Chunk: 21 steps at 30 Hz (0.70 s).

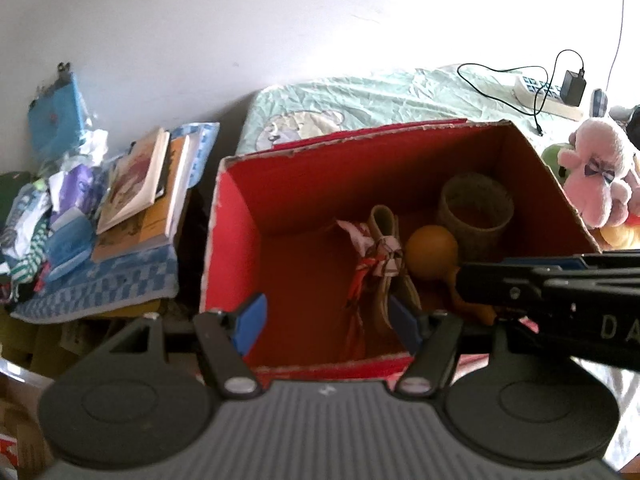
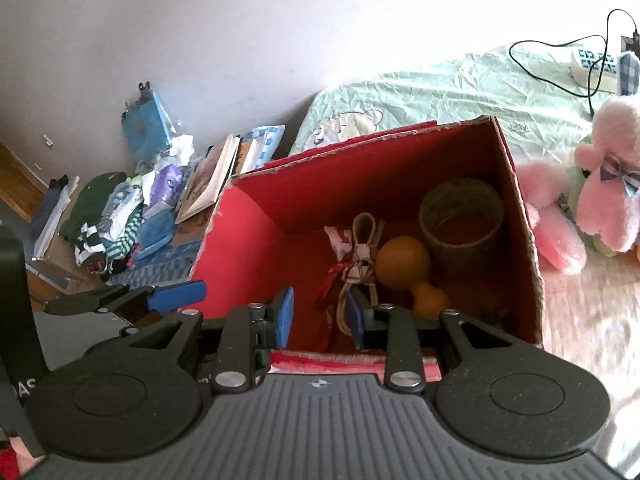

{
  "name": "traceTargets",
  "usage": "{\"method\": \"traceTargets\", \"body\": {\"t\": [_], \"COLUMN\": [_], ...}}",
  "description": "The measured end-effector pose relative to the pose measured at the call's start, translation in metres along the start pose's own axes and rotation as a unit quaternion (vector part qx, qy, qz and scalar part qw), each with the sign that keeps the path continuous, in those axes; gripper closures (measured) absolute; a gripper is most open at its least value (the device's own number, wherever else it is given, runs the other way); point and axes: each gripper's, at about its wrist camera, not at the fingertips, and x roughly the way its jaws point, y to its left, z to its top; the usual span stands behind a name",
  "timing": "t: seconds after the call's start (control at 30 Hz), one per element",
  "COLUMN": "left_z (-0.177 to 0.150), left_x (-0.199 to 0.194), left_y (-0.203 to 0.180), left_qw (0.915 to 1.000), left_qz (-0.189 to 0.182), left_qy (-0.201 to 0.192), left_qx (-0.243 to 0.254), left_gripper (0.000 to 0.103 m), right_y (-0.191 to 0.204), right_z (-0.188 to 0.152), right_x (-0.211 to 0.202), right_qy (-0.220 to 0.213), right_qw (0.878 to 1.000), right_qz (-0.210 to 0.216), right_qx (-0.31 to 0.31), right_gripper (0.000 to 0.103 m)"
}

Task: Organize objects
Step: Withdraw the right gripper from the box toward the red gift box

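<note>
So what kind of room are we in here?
Most likely a bedroom: a bed with a pale green cartoon sheet, a pink plush toy on it, and clothes and books heaped beside it.

Left wrist view: set above the near rim, angled down into the open red box, close. Right wrist view: same downward angle into the box, slightly further right. Shared: box interior, bed, book pile.
</note>
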Motion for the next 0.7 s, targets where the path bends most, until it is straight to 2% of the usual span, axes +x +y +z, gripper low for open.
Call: {"method": "traceTargets", "body": {"t": [0.3, 0.7], "left_z": [-0.018, -0.042], "left_x": [-0.016, -0.018], "left_y": [-0.015, -0.039], "left_qw": [0.9998, 0.9991], "left_qz": [0.016, 0.027], "left_qy": [0.004, 0.031], "left_qx": [-0.007, -0.011], "left_gripper": [0.029, 0.028], "right_y": [-0.007, -0.022], "right_z": [-0.016, -0.035], "right_x": [-0.021, -0.029], "right_qy": [-0.002, 0.026], "right_qw": [1.000, 0.999], "right_qz": [0.011, 0.019], "right_qx": [-0.006, -0.001], "right_gripper": [0.072, 0.072]}}
